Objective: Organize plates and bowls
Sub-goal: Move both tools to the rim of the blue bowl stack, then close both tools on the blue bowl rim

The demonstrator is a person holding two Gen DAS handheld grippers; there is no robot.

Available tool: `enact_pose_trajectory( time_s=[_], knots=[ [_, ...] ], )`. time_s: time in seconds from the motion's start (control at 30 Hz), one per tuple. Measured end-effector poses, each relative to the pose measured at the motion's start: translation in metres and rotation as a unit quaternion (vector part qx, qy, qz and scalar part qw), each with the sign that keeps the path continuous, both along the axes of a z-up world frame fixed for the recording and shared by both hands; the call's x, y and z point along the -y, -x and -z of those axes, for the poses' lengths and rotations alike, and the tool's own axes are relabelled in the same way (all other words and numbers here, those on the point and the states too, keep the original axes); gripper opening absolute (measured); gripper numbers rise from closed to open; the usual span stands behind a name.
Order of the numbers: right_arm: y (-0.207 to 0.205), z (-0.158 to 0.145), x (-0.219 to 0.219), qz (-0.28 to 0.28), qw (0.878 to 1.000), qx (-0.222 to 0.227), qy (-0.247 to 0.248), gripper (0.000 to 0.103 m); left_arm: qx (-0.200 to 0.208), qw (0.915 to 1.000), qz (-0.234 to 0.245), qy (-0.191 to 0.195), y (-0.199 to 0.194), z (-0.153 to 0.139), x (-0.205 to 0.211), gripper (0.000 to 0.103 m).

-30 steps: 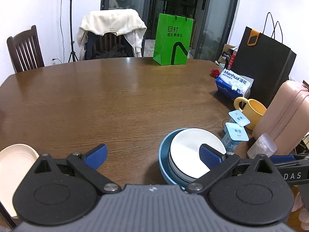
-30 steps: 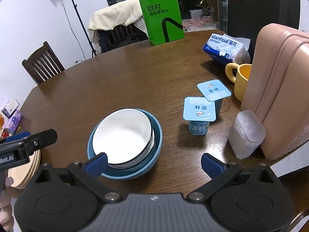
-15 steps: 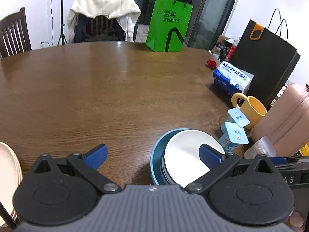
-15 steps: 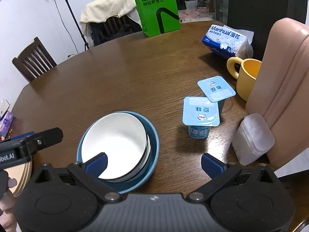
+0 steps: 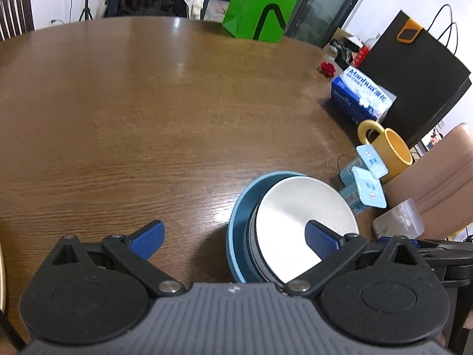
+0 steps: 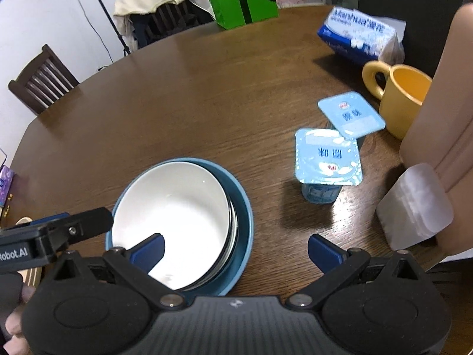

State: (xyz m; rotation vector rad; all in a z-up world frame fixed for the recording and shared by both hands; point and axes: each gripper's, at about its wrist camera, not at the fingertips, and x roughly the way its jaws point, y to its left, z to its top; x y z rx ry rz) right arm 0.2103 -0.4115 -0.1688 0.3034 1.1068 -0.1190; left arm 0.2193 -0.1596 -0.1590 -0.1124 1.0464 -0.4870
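Observation:
A white bowl (image 6: 177, 204) sits nested in a blue bowl (image 6: 244, 222) on the brown wooden table (image 6: 177, 103). The left wrist view shows the same white bowl (image 5: 298, 216) inside the blue bowl (image 5: 236, 230). My right gripper (image 6: 235, 250) is open, its left fingertip over the white bowl's near rim and its right one over bare table. My left gripper (image 5: 233, 238) is open too, straddling the stack's left side, right fingertip over the white bowl. A stack of beige plates (image 6: 28, 272) peeks out at the far left.
Two sealed yogurt cups (image 6: 328, 162) stand right of the bowls, with a yellow mug (image 6: 405, 97), a frosted plastic container (image 6: 414, 207), a pink suitcase (image 6: 455, 118), a tissue pack (image 6: 360, 35), a black bag (image 5: 414, 74) and a green bag (image 5: 263, 6). Chairs ring the table.
Both grippers have moved forward and closer to the bowl stack, which looms larger now. The beige plates have slid almost out of the left wrist view. Jaws stay wide.

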Motion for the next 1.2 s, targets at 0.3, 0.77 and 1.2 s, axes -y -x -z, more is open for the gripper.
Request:
enact_pose_trajectory(
  time_s=[0.3, 0.77, 1.2],
  knots=[
    [-0.01, 0.023, 0.008, 0.016, 0.999, -0.024, -0.036, 0.095, -0.045, 0.9989, 0.008, 0.011, -0.02, 0.02, 0.007, 0.103],
    [-0.018, 0.049, 0.011, 0.043, 0.996, -0.034, -0.07, 0.079, -0.094, 0.9944, 0.038, 0.027, -0.039, 0.042, 0.016, 0.079],
    [-0.023, 0.061, 0.019, 0.063, 0.992, -0.028, -0.105, 0.057, -0.142, 0.9882, 0.044, 0.038, -0.041, 0.062, 0.017, 0.055]
  ],
)
